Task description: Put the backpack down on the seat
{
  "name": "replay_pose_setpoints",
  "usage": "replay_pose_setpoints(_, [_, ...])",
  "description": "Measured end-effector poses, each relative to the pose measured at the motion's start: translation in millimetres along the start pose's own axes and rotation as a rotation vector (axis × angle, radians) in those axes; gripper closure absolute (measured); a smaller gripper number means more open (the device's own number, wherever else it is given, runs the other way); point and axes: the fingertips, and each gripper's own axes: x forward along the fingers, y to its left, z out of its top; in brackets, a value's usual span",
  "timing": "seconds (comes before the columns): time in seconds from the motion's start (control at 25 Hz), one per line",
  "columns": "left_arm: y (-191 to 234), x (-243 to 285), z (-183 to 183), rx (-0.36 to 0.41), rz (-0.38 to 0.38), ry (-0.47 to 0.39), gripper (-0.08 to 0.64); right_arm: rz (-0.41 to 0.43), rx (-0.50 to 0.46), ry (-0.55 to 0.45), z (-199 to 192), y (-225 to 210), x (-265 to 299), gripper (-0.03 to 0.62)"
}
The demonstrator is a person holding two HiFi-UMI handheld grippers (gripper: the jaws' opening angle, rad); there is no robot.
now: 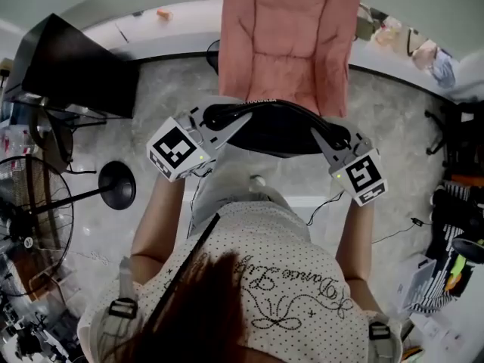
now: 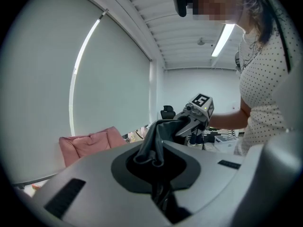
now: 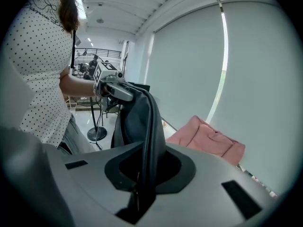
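Observation:
A black backpack (image 1: pixel 276 131) hangs in the air between my two grippers, just in front of the pink cushioned seat (image 1: pixel 291 36). My left gripper (image 1: pixel 227 119) is shut on a bunched black strap (image 2: pixel 154 145) at the bag's left side. My right gripper (image 1: pixel 321 131) is shut on a black strap (image 3: pixel 147 126) at its right side. In the left gripper view the right gripper (image 2: pixel 196 115) shows across the bag, with the pink seat (image 2: pixel 90 143) low at the left. The right gripper view shows the left gripper (image 3: pixel 111 86) and the pink seat (image 3: pixel 208 138) at the right.
A standing fan (image 1: pixel 30 218) with a round black base (image 1: pixel 117 185) is on the floor at my left. A dark desk (image 1: pixel 76 63) stands at the back left. Cluttered shelves and boxes (image 1: pixel 454 263) line the right side. A white window blind fills the wall behind the seat.

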Motion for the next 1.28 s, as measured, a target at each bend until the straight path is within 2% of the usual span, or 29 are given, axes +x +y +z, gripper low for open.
replay_pose_setpoints(0.28, [102,38,-1,-0.031,-0.037,-0.024,0.536,-0.017,0.024,0.032,14,-87,60,0.551])
replay_pose_setpoints(0.6, [201,49,-1,-0.034,-0.078,-0.019,0.535,-0.032,0.054,0.037,41,-149,126,0.551])
replay_pose_setpoints(0.76, [222,54,0,-0.037,-0.083,-0.013,0.535,-0.033,0.074,0.04,46,-162,139,0.551])
replay_pose_setpoints(0.96, [244,72,-10,-0.085,-0.087,0.009,0.535,0.001,0.09,0.06,35,-185,156,0.551])
replay_pose_setpoints(1.28, [267,123,-34,-0.168,-0.009,0.06,0.535,0.101,0.076,0.093,-4,-232,172,0.548])
